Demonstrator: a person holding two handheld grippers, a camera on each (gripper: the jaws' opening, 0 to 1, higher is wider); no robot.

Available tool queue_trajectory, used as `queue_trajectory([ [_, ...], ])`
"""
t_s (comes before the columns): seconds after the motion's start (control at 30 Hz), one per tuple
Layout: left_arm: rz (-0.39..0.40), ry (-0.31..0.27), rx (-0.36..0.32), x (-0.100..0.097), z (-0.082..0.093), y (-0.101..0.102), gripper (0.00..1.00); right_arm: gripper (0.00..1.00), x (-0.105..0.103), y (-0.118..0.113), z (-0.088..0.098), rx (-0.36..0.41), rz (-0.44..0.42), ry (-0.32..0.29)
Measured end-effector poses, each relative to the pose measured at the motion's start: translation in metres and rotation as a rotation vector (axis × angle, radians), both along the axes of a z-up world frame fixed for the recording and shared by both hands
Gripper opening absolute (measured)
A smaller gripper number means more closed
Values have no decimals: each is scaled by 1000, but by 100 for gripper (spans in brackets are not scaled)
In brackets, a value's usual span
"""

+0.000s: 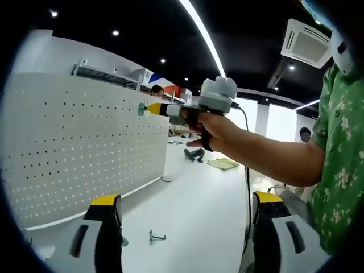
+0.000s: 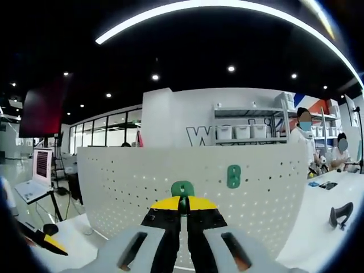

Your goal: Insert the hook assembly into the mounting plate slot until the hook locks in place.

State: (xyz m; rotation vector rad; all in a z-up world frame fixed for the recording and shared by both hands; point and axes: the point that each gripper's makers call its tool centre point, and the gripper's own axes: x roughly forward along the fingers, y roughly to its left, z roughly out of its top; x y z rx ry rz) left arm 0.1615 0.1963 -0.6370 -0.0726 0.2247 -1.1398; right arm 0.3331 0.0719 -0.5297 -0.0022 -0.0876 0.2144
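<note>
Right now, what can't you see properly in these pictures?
- Right gripper view: the green piece is mostly hidden behind the closed right gripper.
- Left gripper view: the green piece at the pegboard is too small to make out.
- Left gripper view: the metal hook is too small for detail.

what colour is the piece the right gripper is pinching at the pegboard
Green, held between the yellow-tipped right gripper against the white pegboard; clearest in the right gripper view.

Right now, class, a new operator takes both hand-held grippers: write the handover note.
Right hand-held gripper: shut on a green hook assembly, held up at the white pegboard.
Left hand-held gripper: open, low over the white table.
A second green piece is already on the board. A small metal hook lies on the table.
Done: hook gripped and brought to the board.
Left: seat it until it locks; locking cannot be judged yet.
</note>
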Motion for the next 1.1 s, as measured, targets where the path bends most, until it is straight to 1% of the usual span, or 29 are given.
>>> queue_trajectory([
  [0.3, 8, 11, -1, 4, -4, 2, 97, 1, 22, -7, 12, -1, -23, -22],
  [0.4, 10, 15, -1, 6, -6, 2, 97, 1, 25, -7, 16, -2, -30, -29],
  [0.53, 12, 17, 0, 7, -7, 3, 97, 1, 35, -11, 22, -2, -41, -40],
  [0.77, 18, 17, 4, 9, -8, 5, 97, 1, 43, -11, 24, -2, -51, -43],
  [0.87, 20, 18, 6, 10, -9, 6, 98, 1, 50, -12, 25, -1, -55, -44],
  [1.1, 22, 18, 8, 11, -10, 7, 98, 1, 60, -15, 27, -1, -62, -45],
])
